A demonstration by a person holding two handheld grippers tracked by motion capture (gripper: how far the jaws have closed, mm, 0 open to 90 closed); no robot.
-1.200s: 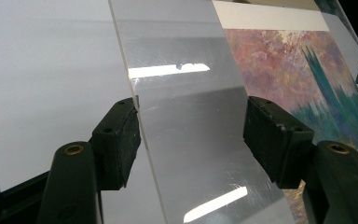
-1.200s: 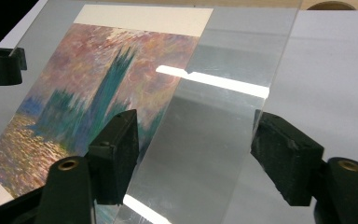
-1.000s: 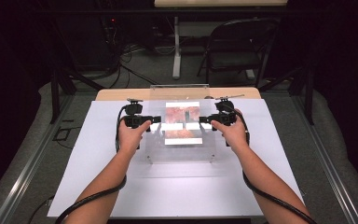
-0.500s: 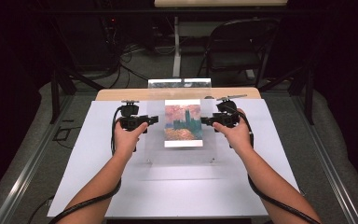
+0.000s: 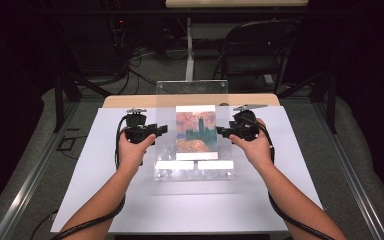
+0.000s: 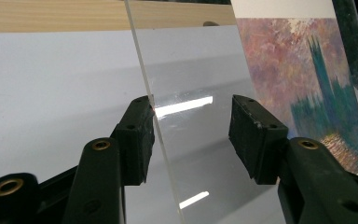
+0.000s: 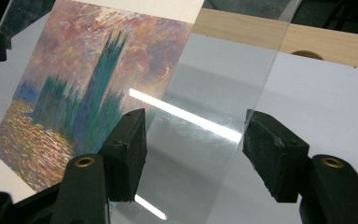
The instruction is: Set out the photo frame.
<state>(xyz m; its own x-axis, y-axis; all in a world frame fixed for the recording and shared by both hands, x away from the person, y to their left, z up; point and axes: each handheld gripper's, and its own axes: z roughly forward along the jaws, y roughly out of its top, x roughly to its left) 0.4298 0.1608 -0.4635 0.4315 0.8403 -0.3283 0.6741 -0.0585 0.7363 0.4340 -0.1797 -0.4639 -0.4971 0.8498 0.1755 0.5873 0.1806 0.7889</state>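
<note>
High view: we'd tilted the clear acrylic panel (image 5: 192, 100) w/ painted print (image 5: 196, 131) up off the desk (image 5: 95, 165). Left hand-held gripper (image 5: 161, 131) & right hand-held gripper (image 5: 222, 132) had been closing, jaws straddling the side edges, not yet clamped.

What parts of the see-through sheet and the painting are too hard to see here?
- Clear acrylic sheet: from the high view, glare hides whether it is one pane or two.
- Left claw: in its own view, whether both pads press the sheet's edge is unclear.
- Painted picture of dark towers under a pink sky: the right gripper view's frame cuts off its left side.
- Small white strips: too small to read.
</note>
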